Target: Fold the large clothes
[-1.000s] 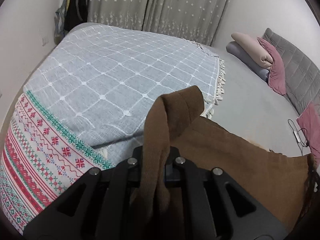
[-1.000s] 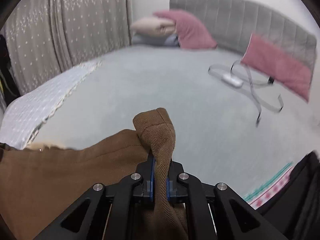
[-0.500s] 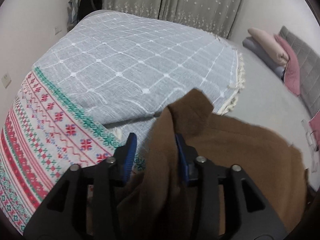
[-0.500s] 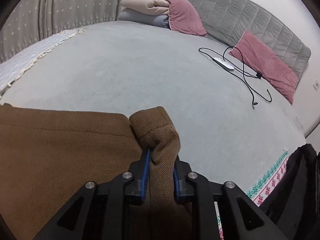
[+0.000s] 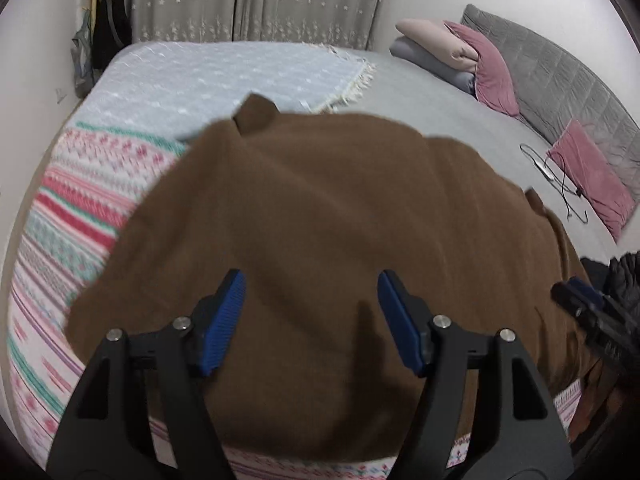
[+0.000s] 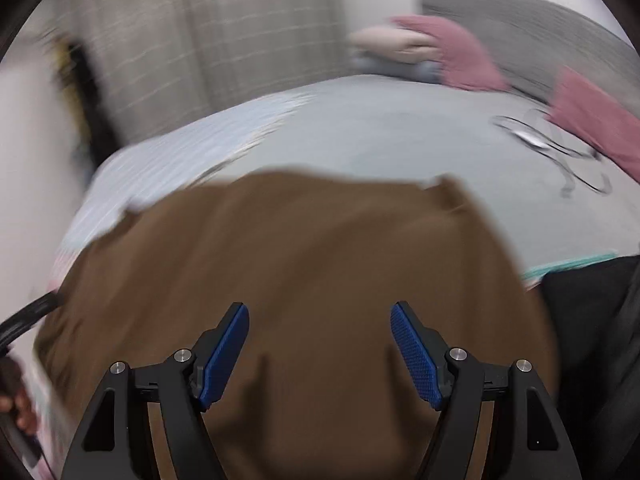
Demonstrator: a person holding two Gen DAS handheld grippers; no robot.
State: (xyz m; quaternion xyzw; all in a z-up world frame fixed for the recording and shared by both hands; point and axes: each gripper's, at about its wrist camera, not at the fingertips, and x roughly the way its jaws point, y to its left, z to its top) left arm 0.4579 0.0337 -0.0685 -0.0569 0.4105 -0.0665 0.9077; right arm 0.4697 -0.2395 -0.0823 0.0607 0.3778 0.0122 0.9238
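Note:
A large brown garment (image 5: 320,220) lies spread on the bed, folded over, its far corners pointing away. My left gripper (image 5: 311,300) hovers over its near part, jaws opening, blue pads wide apart with only flat cloth below them. In the right wrist view the same brown garment (image 6: 300,272) fills the middle, blurred by motion. My right gripper (image 6: 320,336) is above it, jaws opening too, nothing pinched between the pads. The right gripper (image 5: 580,304) shows at the right edge of the left wrist view.
A patterned red, green and white blanket (image 5: 72,208) lies under the garment, a pale blue checked throw (image 5: 224,80) beyond it. Pink pillows (image 5: 592,176) and a grey headboard (image 5: 560,68) stand far right, a cable (image 5: 560,184) on the grey sheet. Dark clothing (image 6: 592,320) lies at the right.
Both grippers let go of the brown corners they held pinched and drew back toward the near edge. The garment now lies flat on the bed.

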